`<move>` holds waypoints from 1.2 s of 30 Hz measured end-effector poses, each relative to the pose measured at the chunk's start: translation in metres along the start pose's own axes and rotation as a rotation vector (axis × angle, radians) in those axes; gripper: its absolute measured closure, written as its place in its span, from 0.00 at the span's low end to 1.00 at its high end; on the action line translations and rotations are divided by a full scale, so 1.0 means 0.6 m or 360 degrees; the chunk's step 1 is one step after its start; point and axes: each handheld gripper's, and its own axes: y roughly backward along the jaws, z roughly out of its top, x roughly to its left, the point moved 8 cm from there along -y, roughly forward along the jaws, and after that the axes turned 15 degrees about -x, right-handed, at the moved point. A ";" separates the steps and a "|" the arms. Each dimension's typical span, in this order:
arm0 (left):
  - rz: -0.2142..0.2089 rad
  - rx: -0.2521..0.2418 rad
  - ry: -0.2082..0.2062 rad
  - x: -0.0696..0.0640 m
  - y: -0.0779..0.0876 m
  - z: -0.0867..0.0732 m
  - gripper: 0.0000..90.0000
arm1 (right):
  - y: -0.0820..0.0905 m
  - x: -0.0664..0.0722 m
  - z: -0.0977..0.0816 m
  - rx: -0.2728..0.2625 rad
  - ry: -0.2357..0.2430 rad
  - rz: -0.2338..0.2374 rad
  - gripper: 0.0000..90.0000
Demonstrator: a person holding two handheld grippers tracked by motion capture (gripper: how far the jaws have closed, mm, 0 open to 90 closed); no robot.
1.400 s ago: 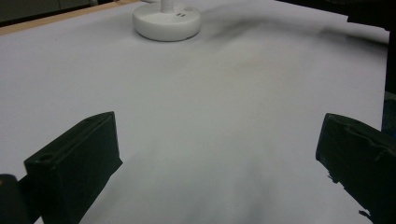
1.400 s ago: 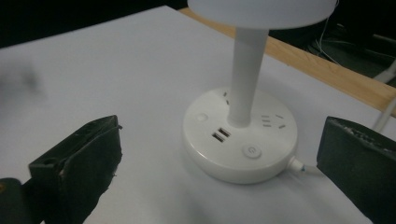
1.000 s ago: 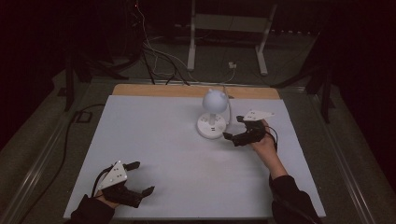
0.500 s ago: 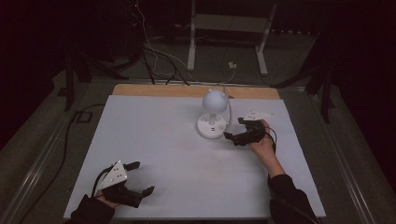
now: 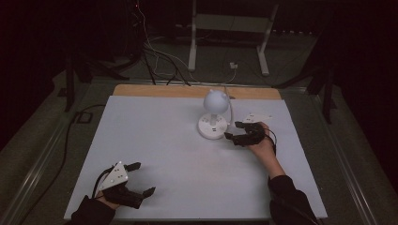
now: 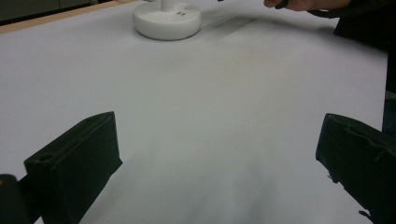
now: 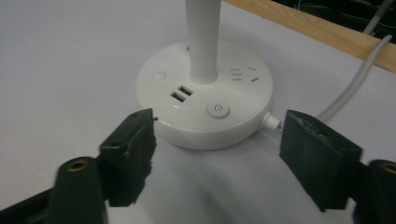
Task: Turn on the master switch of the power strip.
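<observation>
Sitting near the far edge of the desk (image 5: 155, 140), right of its middle, a white lamp base (image 7: 205, 105) with cord, right gripper (image 7: 217, 140) just beside it, jaws apart and just been closing, base edge between them untouched, left gripper (image 5: 136, 180) at the near left corner, jaws wide apart.

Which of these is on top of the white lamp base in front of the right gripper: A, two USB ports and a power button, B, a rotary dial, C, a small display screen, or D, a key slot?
A: in the right gripper view the lamp base carries two USB ports side by side and a round power button near its front edge.
</observation>
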 end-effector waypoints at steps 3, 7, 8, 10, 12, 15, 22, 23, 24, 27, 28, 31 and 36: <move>-0.0001 -0.0001 -0.0001 0.000 0.000 0.000 0.00 | 0.000 -0.001 0.001 -0.0010 -0.0015 -0.0008 0.41; -0.0001 0.0000 -0.0001 0.000 0.000 0.000 0.00 | 0.000 -0.004 0.002 -0.0018 -0.0030 -0.0035 0.54; 0.0000 0.0000 0.0000 0.000 0.000 0.000 0.00 | -0.001 -0.005 0.002 -0.0018 -0.0038 -0.0042 0.58; 0.0001 0.0000 0.0000 0.000 0.000 0.000 0.00 | -0.001 -0.006 0.003 -0.0019 -0.0036 -0.0048 0.66; 0.0000 0.0001 0.0000 0.000 0.000 0.000 0.00 | 0.000 -0.005 0.004 -0.0023 -0.0037 -0.0038 0.77; 0.0000 0.0002 -0.0002 -0.001 -0.001 0.000 0.00 | 0.000 -0.006 0.005 -0.0035 -0.0035 -0.0030 0.84; -0.0001 0.0001 -0.0001 0.000 0.000 0.000 0.00 | -0.001 -0.005 0.010 -0.0044 -0.0027 -0.0006 1.00; 0.0000 0.0002 -0.0001 0.000 0.000 0.000 0.00 | -0.002 -0.005 0.011 -0.0047 -0.0030 -0.0008 1.00; 0.0001 0.0002 -0.0002 0.000 -0.001 0.000 0.00 | -0.003 -0.005 0.011 -0.0047 -0.0041 -0.0007 1.00; 0.0000 0.0003 -0.0004 -0.001 -0.001 0.000 0.00 | -0.007 -0.002 0.010 -0.0039 -0.0057 0.0011 1.00; 0.0000 0.0002 -0.0004 0.000 -0.001 0.000 0.00 | -0.009 -0.001 0.010 -0.0036 -0.0056 0.0021 1.00; 0.0000 0.0000 -0.0006 -0.001 0.000 0.000 0.00 | -0.013 0.003 0.007 -0.0010 -0.0035 0.0041 1.00; 0.0001 0.0000 -0.0003 -0.001 -0.001 0.000 0.00 | -0.019 0.002 0.007 -0.0002 -0.0027 0.0013 1.00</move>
